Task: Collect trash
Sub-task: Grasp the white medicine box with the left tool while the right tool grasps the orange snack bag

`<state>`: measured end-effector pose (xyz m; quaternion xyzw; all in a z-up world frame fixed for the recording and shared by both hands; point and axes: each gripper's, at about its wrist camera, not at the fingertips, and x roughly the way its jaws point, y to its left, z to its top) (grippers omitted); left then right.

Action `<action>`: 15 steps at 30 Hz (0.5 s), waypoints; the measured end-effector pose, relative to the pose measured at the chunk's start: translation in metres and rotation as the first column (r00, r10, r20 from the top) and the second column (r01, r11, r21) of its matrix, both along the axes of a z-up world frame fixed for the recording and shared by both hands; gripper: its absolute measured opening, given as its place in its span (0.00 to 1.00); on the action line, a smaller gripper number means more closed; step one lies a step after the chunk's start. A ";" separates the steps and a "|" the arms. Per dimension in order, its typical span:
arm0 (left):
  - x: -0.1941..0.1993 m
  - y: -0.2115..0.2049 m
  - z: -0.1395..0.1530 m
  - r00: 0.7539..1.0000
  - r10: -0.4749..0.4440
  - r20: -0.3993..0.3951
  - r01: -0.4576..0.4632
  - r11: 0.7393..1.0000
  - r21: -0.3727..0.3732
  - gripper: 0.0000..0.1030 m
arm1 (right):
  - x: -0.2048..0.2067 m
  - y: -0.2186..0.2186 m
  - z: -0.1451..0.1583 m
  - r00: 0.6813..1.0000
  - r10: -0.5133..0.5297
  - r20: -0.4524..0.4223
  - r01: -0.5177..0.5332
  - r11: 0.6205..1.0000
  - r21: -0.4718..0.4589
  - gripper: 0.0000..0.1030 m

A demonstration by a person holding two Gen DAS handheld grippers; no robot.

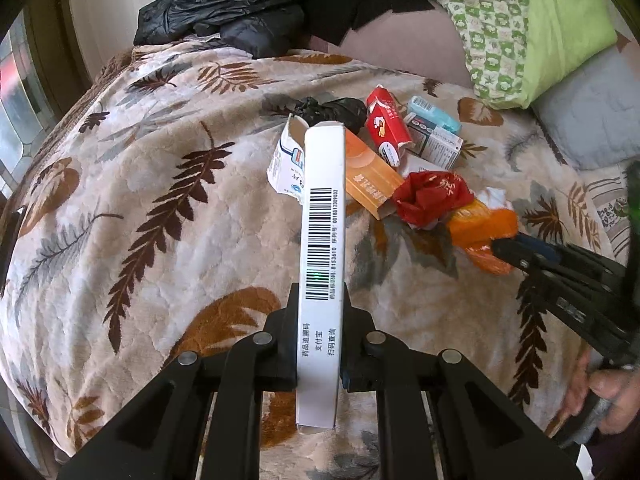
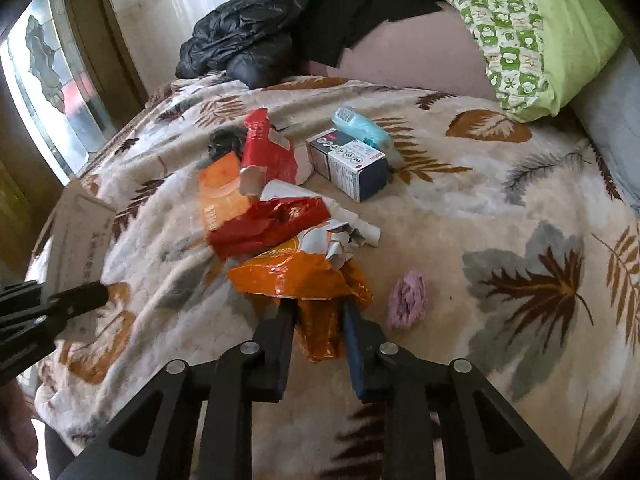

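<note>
My left gripper [image 1: 320, 296] is shut on a long white box with a barcode [image 1: 322, 240] and holds it above the leaf-patterned blanket [image 1: 140, 208]. My right gripper [image 2: 318, 304] is shut on an orange foil wrapper [image 2: 300, 276], which also shows in the left wrist view [image 1: 482, 232]. Beyond it lies a pile of trash: a crumpled red wrapper [image 2: 272, 224], an orange box [image 2: 220, 196], a torn red carton [image 2: 266, 148], a dark blue and white box [image 2: 352, 166], a light blue pack [image 2: 362, 128] and a black bag [image 2: 224, 140].
A crumpled pink tissue [image 2: 408, 300] lies right of my right gripper. A black jacket [image 2: 248, 44] lies at the far edge of the bed. Green patterned bedding [image 2: 520, 32] and a grey pillow [image 1: 580, 120] are at the right. A window [image 2: 52, 92] is at the left.
</note>
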<state>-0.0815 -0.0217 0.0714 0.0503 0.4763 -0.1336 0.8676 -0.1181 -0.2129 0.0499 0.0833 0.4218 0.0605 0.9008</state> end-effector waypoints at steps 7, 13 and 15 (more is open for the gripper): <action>-0.010 0.000 0.005 1.000 -0.016 0.016 0.017 1.000 -0.012 0.13 | -0.059 -0.007 0.029 0.999 -0.014 0.047 0.011 0.997 0.077 0.23; -0.021 -0.001 0.011 0.999 -0.036 0.010 0.036 0.999 -0.038 0.13 | -0.101 -0.015 0.021 0.999 -0.052 -0.001 0.051 0.994 0.092 0.23; -0.026 -0.003 0.014 0.999 -0.049 0.013 0.050 0.997 -0.051 0.13 | -0.109 -0.018 0.010 0.997 -0.068 -0.033 0.070 0.995 0.076 0.23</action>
